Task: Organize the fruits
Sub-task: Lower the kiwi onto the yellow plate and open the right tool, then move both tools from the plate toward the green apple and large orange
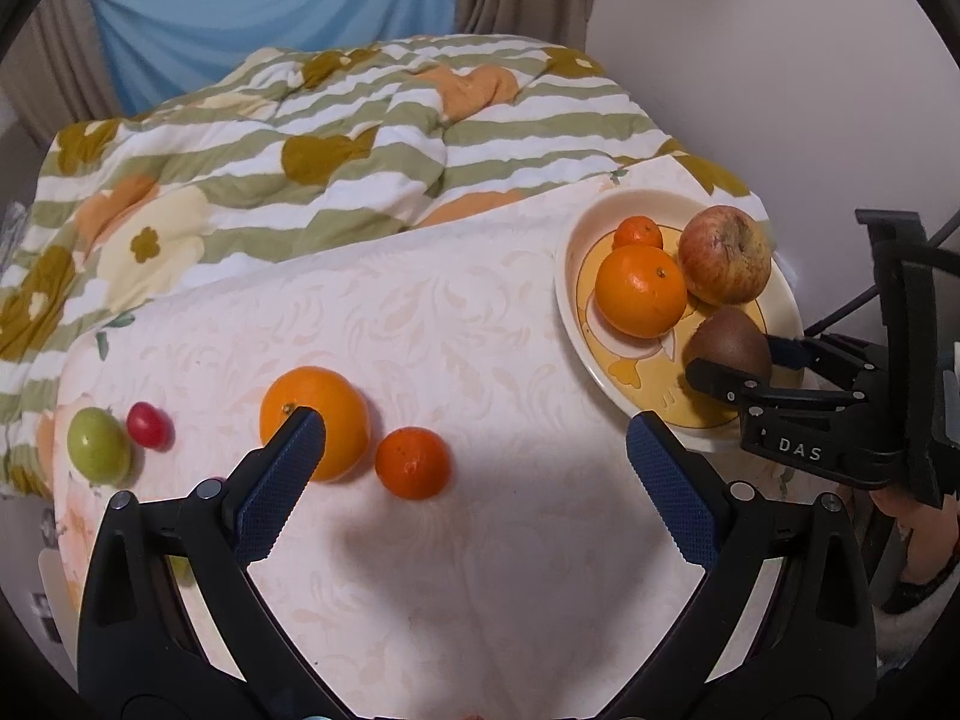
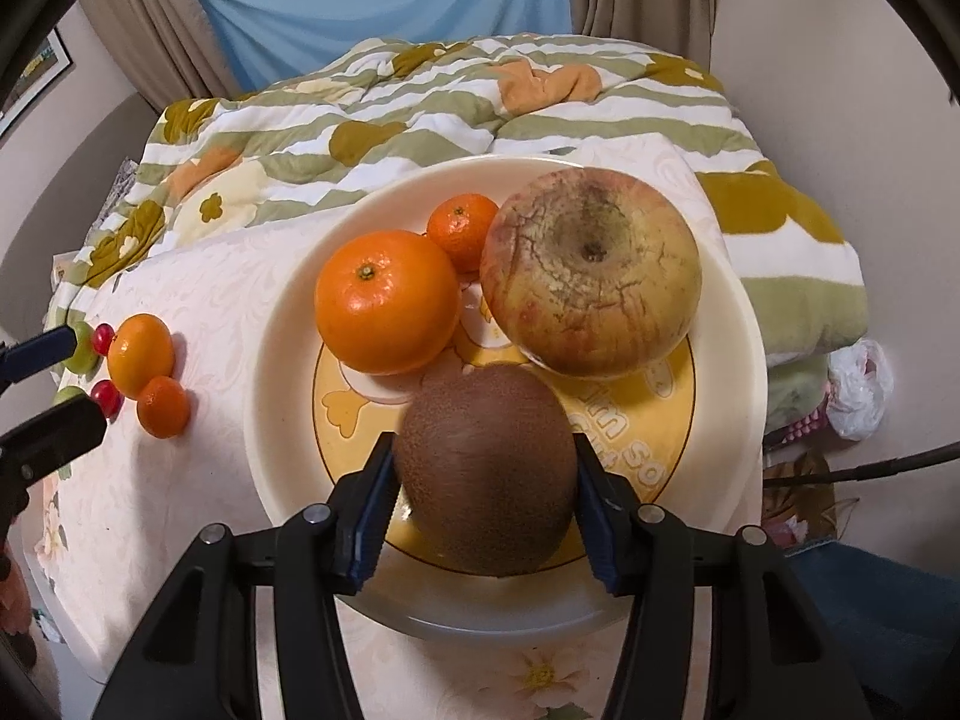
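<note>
A cream plate holds a large orange, a small mandarin, a blotchy apple and a brown kiwi. My right gripper straddles the kiwi, which rests on the plate; the pads stand just off its sides, open. My left gripper hangs wide open over the tablecloth with nothing between its fingers. Its left fingertip overlaps a loose orange. A small mandarin lies beside that orange. Further left sit a red cherry tomato and a green fruit.
The table has a pale patterned cloth and stands against a bed with a striped flowered quilt. The plate sits at the table's right corner near a wall. A white plastic bag lies on the floor to the right.
</note>
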{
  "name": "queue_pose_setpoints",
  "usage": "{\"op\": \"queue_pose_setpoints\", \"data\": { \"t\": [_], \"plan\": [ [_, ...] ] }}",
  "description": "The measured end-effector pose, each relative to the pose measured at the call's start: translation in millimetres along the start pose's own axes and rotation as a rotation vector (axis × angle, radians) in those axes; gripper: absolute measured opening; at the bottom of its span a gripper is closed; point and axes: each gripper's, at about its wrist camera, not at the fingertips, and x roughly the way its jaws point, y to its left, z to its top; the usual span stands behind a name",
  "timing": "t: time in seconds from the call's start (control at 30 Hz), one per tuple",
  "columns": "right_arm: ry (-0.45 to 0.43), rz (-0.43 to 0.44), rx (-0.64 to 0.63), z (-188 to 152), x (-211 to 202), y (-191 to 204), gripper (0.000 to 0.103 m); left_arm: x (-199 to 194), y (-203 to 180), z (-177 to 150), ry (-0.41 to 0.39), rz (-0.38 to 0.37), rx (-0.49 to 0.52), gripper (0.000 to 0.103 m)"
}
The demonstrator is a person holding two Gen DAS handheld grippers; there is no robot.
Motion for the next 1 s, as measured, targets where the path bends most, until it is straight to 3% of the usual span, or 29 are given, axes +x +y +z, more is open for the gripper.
{"op": "queue_pose_setpoints", "data": {
  "t": [0.07, 0.13, 0.63, 1.0],
  "plan": [
    [-0.018, -0.009, -0.006, 0.0, -4.8, 0.7, 0.084, -1.7, -0.5, -2.0, -0.003, 0.002, -0.003, 0.103],
    [-0.029, -0.014, -0.011, 0.5, -8.3, 1.6, 0.095, -3.7, -1.7, -2.9, -0.006, 0.001, -0.008, 0.103],
    [-0.100, 0.004, -0.043, -7.8, -59.7, 2.9, 0.095, -55.8, -11.4, -17.9, -0.080, 0.028, -0.041, 0.103],
    [-0.135, 0.019, -0.075, -10.9, -121.4, 17.1, 0.095, -134.1, 6.7, -54.2, -0.159, 0.134, -0.160, 0.103]
  ]
}}
